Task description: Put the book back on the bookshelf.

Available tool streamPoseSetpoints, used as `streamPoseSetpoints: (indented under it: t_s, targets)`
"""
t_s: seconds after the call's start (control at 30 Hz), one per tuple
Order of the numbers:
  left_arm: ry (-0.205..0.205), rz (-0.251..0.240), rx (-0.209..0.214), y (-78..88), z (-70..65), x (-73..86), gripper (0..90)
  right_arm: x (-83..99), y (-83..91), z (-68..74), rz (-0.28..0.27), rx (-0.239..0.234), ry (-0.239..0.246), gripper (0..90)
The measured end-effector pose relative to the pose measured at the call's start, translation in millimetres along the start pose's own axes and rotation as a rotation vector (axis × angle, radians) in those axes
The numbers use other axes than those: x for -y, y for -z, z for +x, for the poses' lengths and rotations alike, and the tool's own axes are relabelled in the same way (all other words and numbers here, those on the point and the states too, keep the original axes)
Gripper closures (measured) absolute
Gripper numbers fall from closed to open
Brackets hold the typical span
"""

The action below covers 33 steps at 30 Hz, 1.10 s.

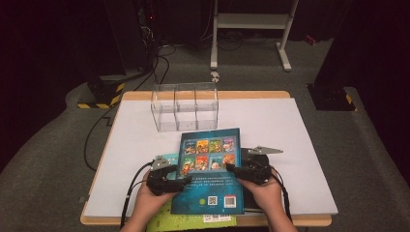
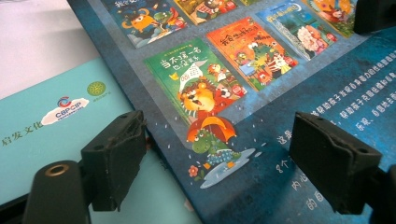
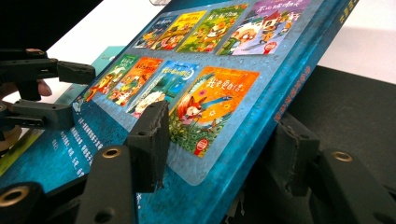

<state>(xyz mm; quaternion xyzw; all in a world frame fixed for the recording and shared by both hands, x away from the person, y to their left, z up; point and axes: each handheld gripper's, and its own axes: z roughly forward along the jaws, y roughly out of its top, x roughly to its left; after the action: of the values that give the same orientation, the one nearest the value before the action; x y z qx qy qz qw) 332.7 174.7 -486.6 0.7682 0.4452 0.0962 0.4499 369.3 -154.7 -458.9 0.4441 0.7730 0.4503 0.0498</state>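
Observation:
A blue picture book (image 1: 210, 179) lies back cover up near the table's front edge, on top of other books. My left gripper (image 1: 186, 180) is at the book's left edge. In the left gripper view its jaws (image 2: 217, 158) stand wide open, one over a teal book (image 2: 46, 121) and one over the blue book (image 2: 280, 93). My right gripper (image 1: 230, 169) is at the right edge. Its jaws (image 3: 222, 144) straddle that edge of the blue book (image 3: 210, 56), one over the cover and one under the spine side; I see no firm pinch. The left gripper (image 3: 70, 93) shows beyond, open.
A clear plastic organiser (image 1: 186, 108) with several compartments stands behind the book. A teal book (image 1: 167, 158) pokes out at the left, a green one (image 1: 188, 222) at the front, and a black flat item (image 3: 355, 107) lies under the right edge. The white tabletop (image 1: 290, 125) spreads to the right.

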Motion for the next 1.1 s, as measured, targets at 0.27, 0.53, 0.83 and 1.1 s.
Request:
streamPoseSetpoints:
  t_s: [0.27,0.53,0.83,1.1]
  targets:
    - [0.018,-0.002,0.005,0.1,1.7,0.2,14.5,0.3,5.3,7.0,-0.021,0.031,0.042,45.4]
    - [0.048,-0.014,0.028,0.6,3.9,0.9,12.7,1.4,13.9,15.9,-0.067,0.048,0.094,45.7]
    - [0.084,-0.026,0.062,1.5,8.0,1.3,11.2,2.2,21.4,24.1,-0.118,0.059,0.164,45.9]
    - [0.133,-0.053,0.12,-1.3,11.0,0.1,10.3,2.6,26.0,30.7,-0.15,0.064,0.207,46.0]
